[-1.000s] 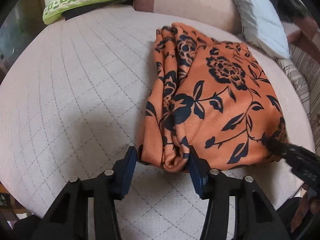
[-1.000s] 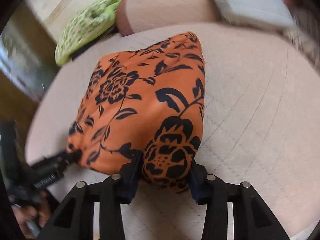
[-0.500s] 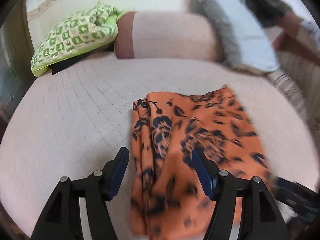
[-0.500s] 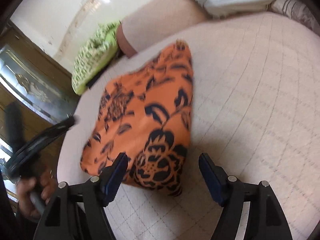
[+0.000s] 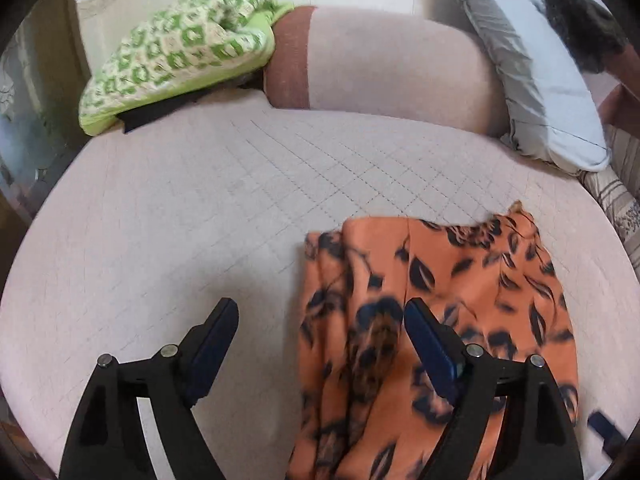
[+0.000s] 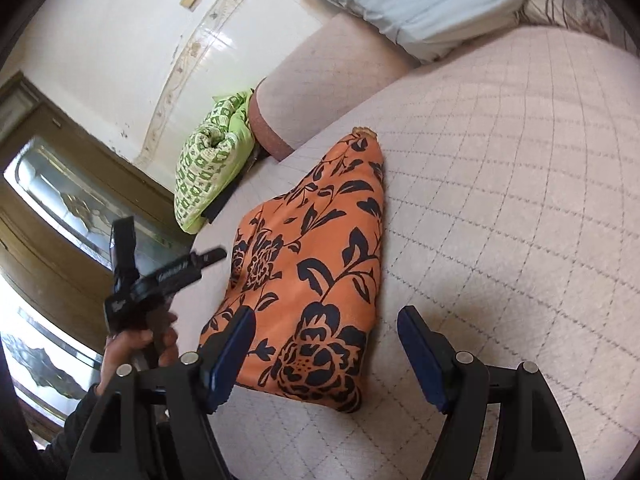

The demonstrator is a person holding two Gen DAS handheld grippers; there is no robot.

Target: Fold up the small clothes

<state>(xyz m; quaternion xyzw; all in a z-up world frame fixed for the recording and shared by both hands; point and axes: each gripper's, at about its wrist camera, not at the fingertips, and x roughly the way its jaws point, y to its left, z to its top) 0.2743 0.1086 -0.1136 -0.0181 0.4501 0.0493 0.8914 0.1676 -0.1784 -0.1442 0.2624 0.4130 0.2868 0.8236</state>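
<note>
Covering most of both views is a bed (image 5: pixel 200 216) with a pale quilted spread stitched in a diamond grid. Taking the folded orange garment (image 6: pixel 320 264) as landmark: it lies flat on the spread, orange with a black flower-and-leaf print, folded into a compact layered shape.

Beyond the garment, at the bed's far end, a long beige bolster (image 5: pixel 392 64) with a rust-brown end band lies across the bed. A grey-blue pillow (image 5: pixel 548 92) leans beyond and to the right of the garment in the left wrist view. A green-and-white patterned cushion (image 5: pixel 180 52) sits beyond and to the left, touching the bolster's banded end.

Left gripper (image 5: pixel 320 320): jaws opening, standing wide above the garment's left edge; the pads do not press on the cloth. In the right wrist view it appears left of the garment, held in a person's hand (image 6: pixel 136 344).

Right gripper (image 6: pixel 326 332): jaws apart, straddling the garment's near corner without pinching it; the cloth lies free on the spread.
</note>
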